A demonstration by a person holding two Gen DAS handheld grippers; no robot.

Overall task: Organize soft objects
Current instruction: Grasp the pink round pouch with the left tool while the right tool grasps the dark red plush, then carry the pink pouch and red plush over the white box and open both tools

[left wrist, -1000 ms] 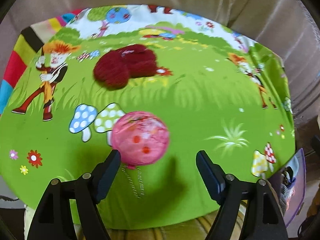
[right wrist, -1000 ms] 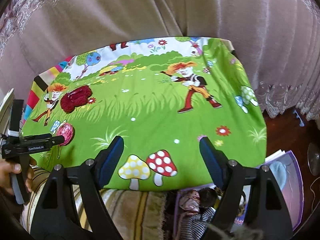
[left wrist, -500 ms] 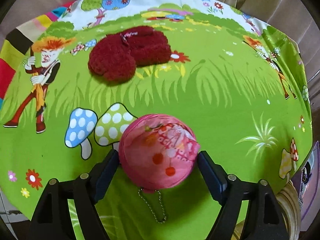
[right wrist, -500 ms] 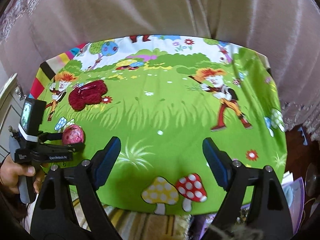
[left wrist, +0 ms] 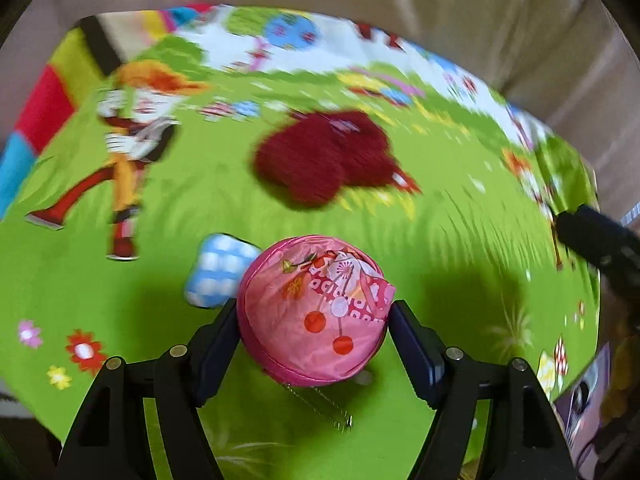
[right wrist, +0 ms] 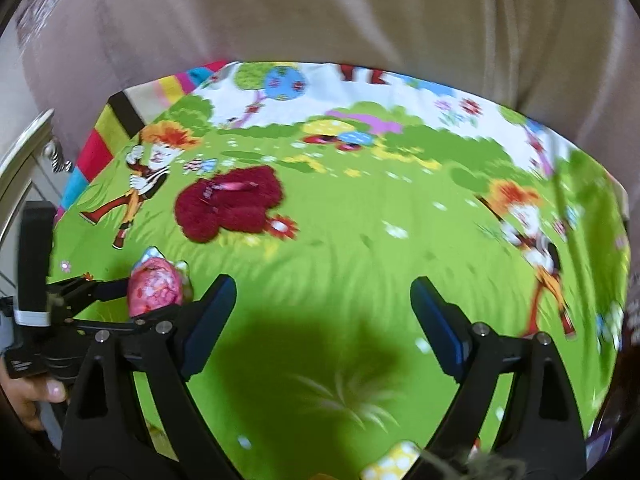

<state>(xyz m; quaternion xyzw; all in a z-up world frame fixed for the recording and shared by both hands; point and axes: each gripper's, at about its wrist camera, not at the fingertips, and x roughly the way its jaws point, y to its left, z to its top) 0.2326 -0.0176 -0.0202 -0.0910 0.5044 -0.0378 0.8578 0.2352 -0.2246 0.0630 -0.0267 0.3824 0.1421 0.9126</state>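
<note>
Left wrist view: left gripper [left wrist: 314, 322] clamped on one round pink pouch [left wrist: 314, 308], raised above the cartoon cloth [left wrist: 460, 240].
Chain: one, hanging under the pouch [left wrist: 320, 404].
Red plush items: one dark red fuzzy heap [right wrist: 228, 208] lying farther back.
Right gripper [right wrist: 322, 320]: jaws spread wide, holding nothing.

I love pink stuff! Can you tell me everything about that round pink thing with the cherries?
The pink pouch is round and puffy, made of thin, shiny, crinkly fabric printed with red cherries, flowers and white patterns. A darker pink seam runs around its edge, and a thin metal chain dangles underneath. The left gripper is shut on it, one finger pressing each side, above the green cartoon cloth. Whether it still touches the cloth is unclear.
</note>
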